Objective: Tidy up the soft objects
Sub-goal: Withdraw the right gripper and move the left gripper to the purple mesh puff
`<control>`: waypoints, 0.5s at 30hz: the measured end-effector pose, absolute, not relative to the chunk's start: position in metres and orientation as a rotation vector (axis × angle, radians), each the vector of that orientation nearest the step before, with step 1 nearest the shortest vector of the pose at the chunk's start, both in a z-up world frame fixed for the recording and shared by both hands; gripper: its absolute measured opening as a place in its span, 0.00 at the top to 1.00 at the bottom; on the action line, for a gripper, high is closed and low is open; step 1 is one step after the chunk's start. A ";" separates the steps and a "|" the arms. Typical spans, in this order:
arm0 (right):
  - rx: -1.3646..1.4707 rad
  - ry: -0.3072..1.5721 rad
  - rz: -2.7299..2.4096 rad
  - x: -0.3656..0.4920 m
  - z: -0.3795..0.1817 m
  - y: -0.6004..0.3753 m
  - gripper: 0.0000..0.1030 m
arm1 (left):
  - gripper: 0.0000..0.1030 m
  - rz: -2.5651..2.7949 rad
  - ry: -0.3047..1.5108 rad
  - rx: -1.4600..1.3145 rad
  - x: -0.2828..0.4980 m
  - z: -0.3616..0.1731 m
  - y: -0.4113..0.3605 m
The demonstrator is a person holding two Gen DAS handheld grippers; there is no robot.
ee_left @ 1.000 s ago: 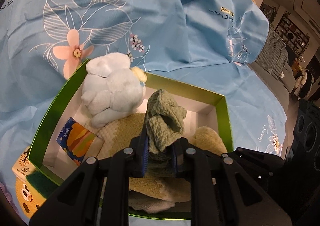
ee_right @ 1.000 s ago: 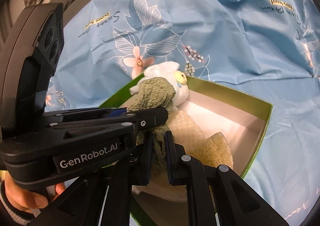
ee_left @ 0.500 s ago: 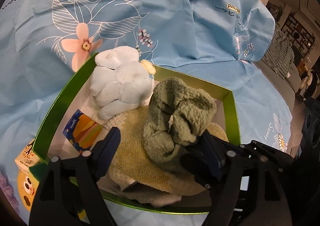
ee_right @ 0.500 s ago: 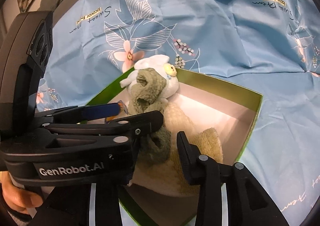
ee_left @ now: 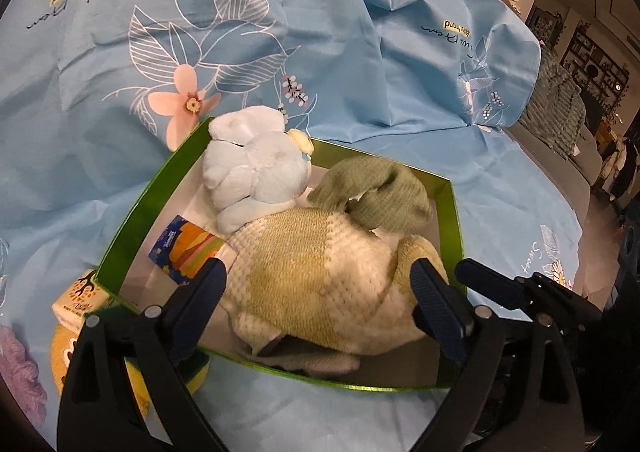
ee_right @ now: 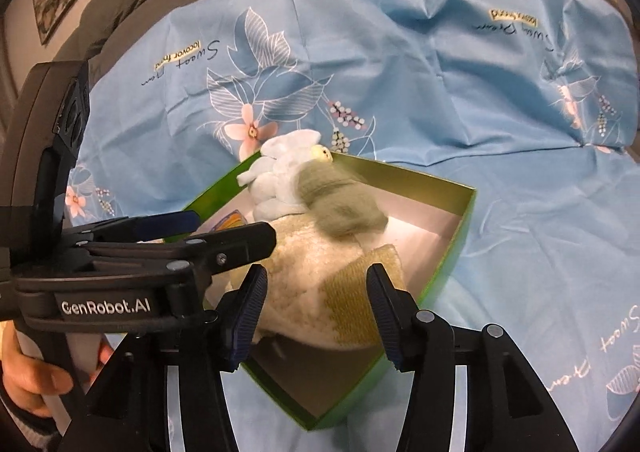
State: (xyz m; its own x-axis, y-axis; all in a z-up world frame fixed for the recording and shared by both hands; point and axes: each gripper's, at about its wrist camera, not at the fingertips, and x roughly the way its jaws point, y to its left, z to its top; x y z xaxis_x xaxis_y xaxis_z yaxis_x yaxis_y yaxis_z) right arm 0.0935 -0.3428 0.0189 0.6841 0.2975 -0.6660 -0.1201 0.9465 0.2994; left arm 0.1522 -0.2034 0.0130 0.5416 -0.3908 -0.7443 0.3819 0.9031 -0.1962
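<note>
A green box (ee_left: 132, 220) (ee_right: 460, 244) sits on the blue flowered sheet. Inside lie a pale blue plush toy (ee_left: 252, 176) (ee_right: 280, 168), a cream and yellow knitted cloth (ee_left: 312, 272) (ee_right: 320, 272), a small colourful tissue pack (ee_left: 184, 248) and an olive green knitted cloth (ee_left: 376, 192) (ee_right: 336, 200), which rests loose at the far side, blurred in the right wrist view. My left gripper (ee_left: 320, 292) hangs over the near side of the box, jaws opening wide with nothing gripped. My right gripper (ee_right: 316, 312) is also opening, with nothing pressed between its pads.
Left of the box lie a small tissue packet (ee_left: 78, 300), a yellow plush item (ee_left: 64, 352) and something purple and knitted (ee_left: 16, 372). A hand (ee_right: 32, 376) holds the left gripper's handle. The blue sheet (ee_left: 280, 32) spreads out beyond the box.
Both grippers were shut on the olive green cloth, held upright. They opened and drew back, and the cloth dropped into the far side of the box.
</note>
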 end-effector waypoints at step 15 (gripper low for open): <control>0.130 0.699 0.340 0.035 0.044 -0.302 0.48 | 0.01 -0.408 0.836 -0.074 0.099 0.029 -0.155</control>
